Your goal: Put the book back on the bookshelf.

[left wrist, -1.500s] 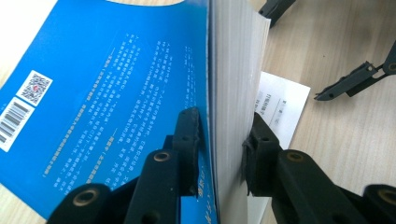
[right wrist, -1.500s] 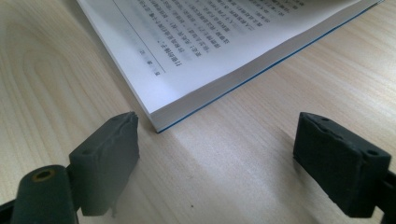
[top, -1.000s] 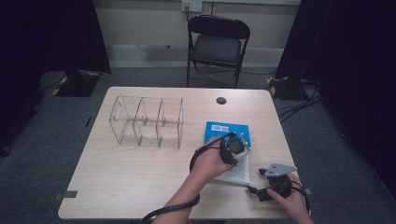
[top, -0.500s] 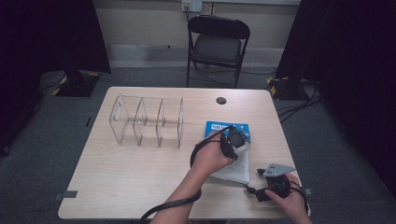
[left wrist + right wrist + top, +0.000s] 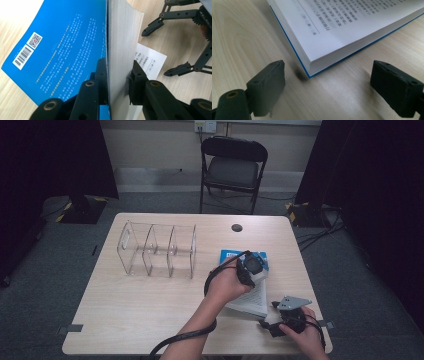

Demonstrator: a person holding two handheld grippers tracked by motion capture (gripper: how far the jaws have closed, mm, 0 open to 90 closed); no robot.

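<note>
Book point(image 5: 250, 292) lies on right-front part of table point(image 5: 140, 310), blue cover point(image 5: 62, 47) lifted w/ a thick block of pages point(image 5: 122, 50); remaining pages lie flat, text up, by the right gripper point(image 5: 280, 312).

L gripper point(image 5: 117, 75): jaws closed down on raised cover + page block, pads pressing both sides, as seen in left gripper view. Grip looks firm; block stands near upright. L hand point(image 5: 227, 285) sits over the book in high view.

R gripper: jaws wide apart, nothing between them. In right gripper view it sits low on the table, just off the book's near corner point(image 5: 310, 72), not touching.

Clear rack w/ dividers point(image 5: 157, 250) stands well apart to the left, slots hold nothing. Chair point(image 5: 232, 167) behind table.

Progress (judgement): book grasped but not yet off the table. If rack is the goal, early stage: still to do = close book or gather lower pages (prob. R gripper's job), lift, carry left, slot upright.
</note>
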